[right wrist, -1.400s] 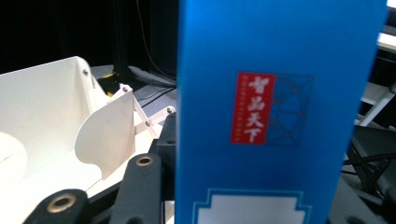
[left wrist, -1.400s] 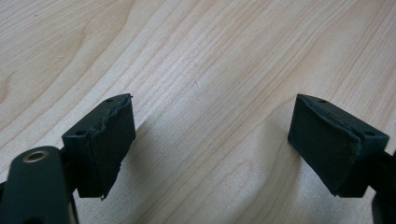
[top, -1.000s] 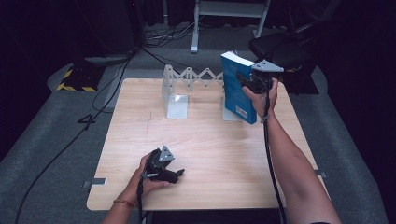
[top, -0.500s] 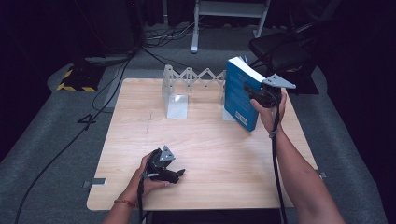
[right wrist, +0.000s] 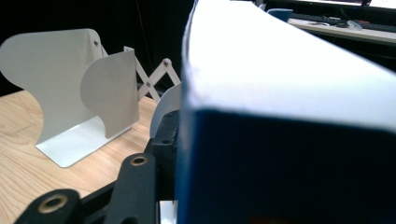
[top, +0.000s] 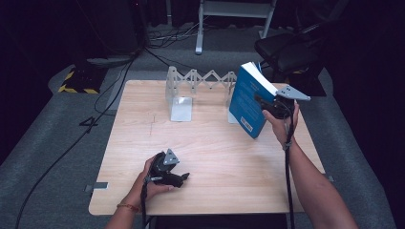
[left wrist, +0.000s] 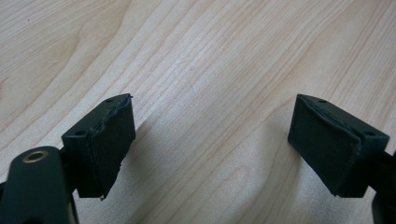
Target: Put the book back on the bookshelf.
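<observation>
A thick blue book (top: 247,104) with white page edges is held tilted above the table's right side, its lower corner close to the wood. My right gripper (top: 267,106) is shut on it from the right, and its jaws have just been opening slightly with the book still between them. In the right gripper view the blue book (right wrist: 285,140) looms close, with one black finger (right wrist: 164,140) pressed against its cover. Near the front edge my left gripper (top: 183,177) lies on the wooden table (top: 215,143), open; its pads (left wrist: 109,144) stand wide apart over bare wood.
A white expanding book rack (top: 200,78) with upright metal plates (right wrist: 70,93) stands at the table's back edge, left of the book. A dark chair (top: 286,52) stands behind the table on the right. Cables run over the grey floor on the left.
My right hand has carried the book to the right and slightly down, away from the rack, tilting it more. The left hand has stayed put.
</observation>
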